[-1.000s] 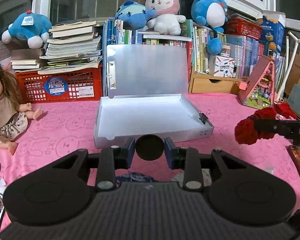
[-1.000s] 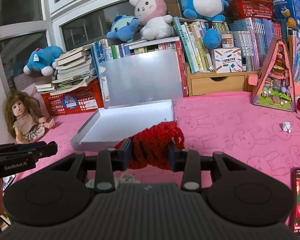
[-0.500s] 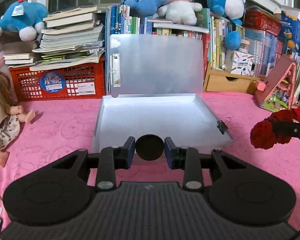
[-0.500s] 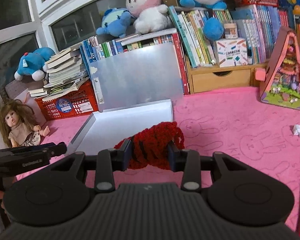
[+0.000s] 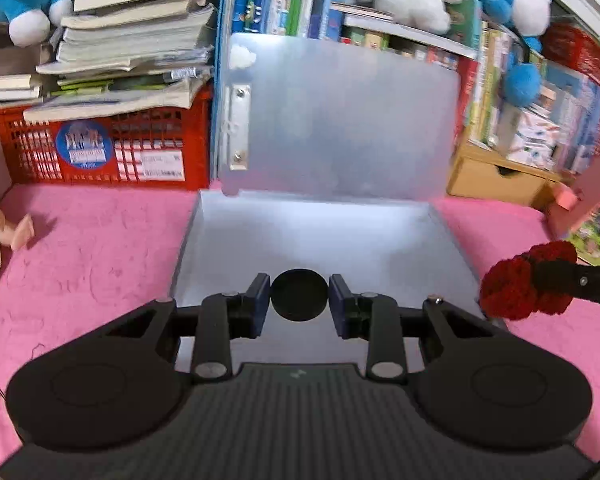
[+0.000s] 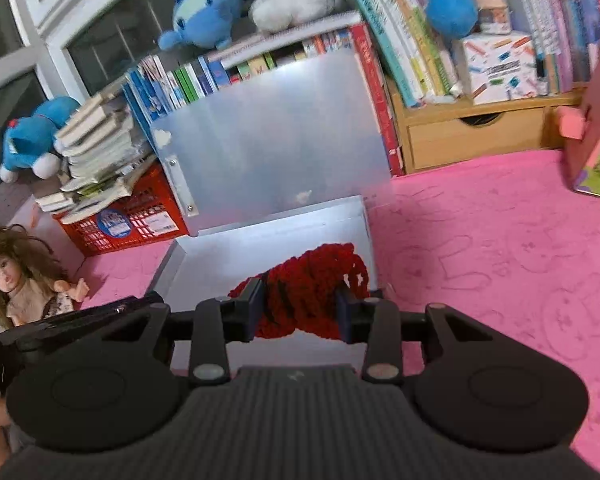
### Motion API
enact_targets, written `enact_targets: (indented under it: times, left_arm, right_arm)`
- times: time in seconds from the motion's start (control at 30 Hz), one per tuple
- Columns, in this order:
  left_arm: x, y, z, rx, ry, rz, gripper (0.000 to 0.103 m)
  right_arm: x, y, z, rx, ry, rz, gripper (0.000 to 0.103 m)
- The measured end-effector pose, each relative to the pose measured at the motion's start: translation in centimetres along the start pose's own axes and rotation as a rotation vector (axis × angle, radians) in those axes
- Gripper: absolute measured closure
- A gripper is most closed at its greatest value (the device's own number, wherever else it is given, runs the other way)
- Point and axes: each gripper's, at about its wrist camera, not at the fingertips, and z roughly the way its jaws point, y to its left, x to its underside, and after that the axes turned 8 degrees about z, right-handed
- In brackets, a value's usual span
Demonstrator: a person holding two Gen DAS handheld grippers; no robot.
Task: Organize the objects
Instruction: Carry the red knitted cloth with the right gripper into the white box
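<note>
**Two objects carried to the open metal case**

While both hands bring their loads over the table, the left gripper [image 5: 299, 304] pinches a small black round disc [image 5: 299, 295] between its blue pads, and the disc hangs just above the near edge of the open silver metal case [image 5: 320, 236]. The right gripper [image 6: 300, 308] is pressed on a bundle of red knitted yarn [image 6: 308, 288], which bulges out above the jaws; in the left wrist view the same bundle shows at 3 o'clock, just beside the right wall of the case. Both grippers point downward toward the tray, so I judge that the two things are meant to go inside it, and that they are gripped firmly only for the carrying. The tray looks empty, and its flat lid [image 6: 272, 136] stands upright at 12 o'clock, leaning on the books, which keeps the opening free from above.

Outward from the case, the table is covered with a pink cloth with embossed figures [image 6: 500, 248]. A red plastic crate [image 5: 100, 148] with a pile of books on top stands at 10 o'clock, and a doll with brown hair [image 6: 16, 276] lies at 9 o'clock. A wooden drawer box [image 6: 476, 136] and a row of upright books fill 1 to 2 o'clock, with blue and white plush toys above, before dark windows.
</note>
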Motion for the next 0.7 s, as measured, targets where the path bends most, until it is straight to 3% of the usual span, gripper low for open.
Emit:
enact_targets:
  times: [0.27,0.7]
  left_arm:
    - [-2.0,1.1,6.1,-0.061,0.067,-0.014,0.066]
    - [-1.3,1.1,10.7,-0.087,0.101,0.081,0.066]
  right_arm:
    - [-2.4,0.2,7.0,0.015,0.042,0.094,0.062]
    - [-1.6,0.3,12.2,0.044,0.083,0.066,0.062]
